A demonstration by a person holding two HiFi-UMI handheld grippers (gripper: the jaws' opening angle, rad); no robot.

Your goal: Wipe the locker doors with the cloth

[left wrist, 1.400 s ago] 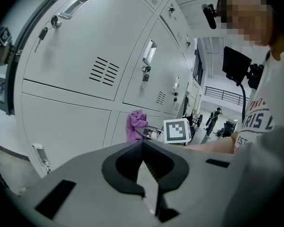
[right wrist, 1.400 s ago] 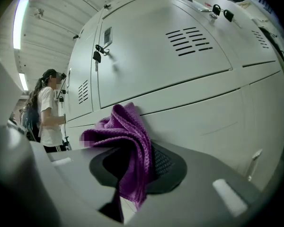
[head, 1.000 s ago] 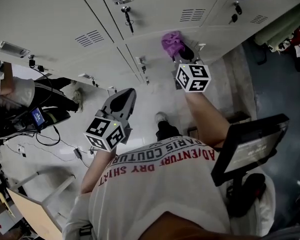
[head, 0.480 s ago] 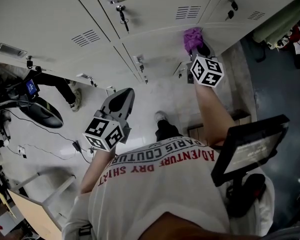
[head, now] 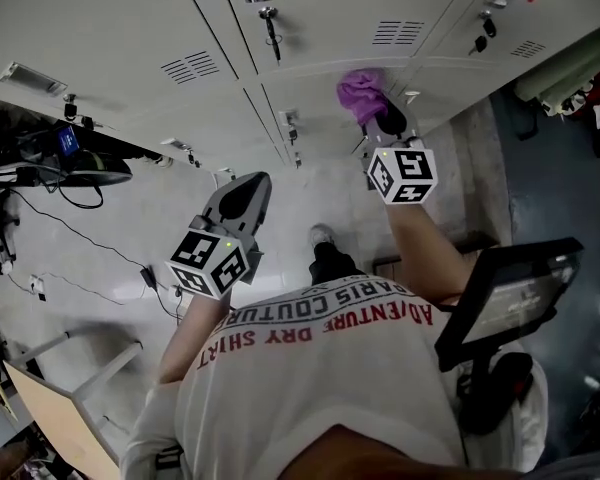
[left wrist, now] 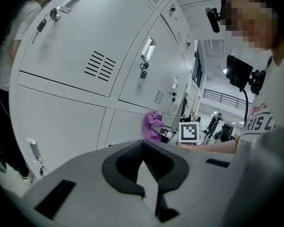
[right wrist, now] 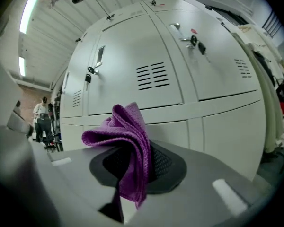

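Cloth: the purple cloth [right wrist: 128,141] is bunching in your right gripper [right wrist: 132,174], whose jaws are clamping it. It is sitting at the locker doors [head: 310,78], below and right of the key [head: 271,28].
Step in hand: you are probably mid-wipe, so be pressing the wad flat and overlapping your passes.
Left gripper [left wrist: 149,193]: the jaws are resting together on nothing, hanging well below the key, off the doors.
In the way: the key is dangling and the latch [head: 290,128] below it is jutting out, both likely snags. The screen [head: 510,293] is standing well right of the key.

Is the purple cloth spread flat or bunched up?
Bunched: the purple cloth stands in crumpled folds, clamped in the shut jaws of the right gripper.
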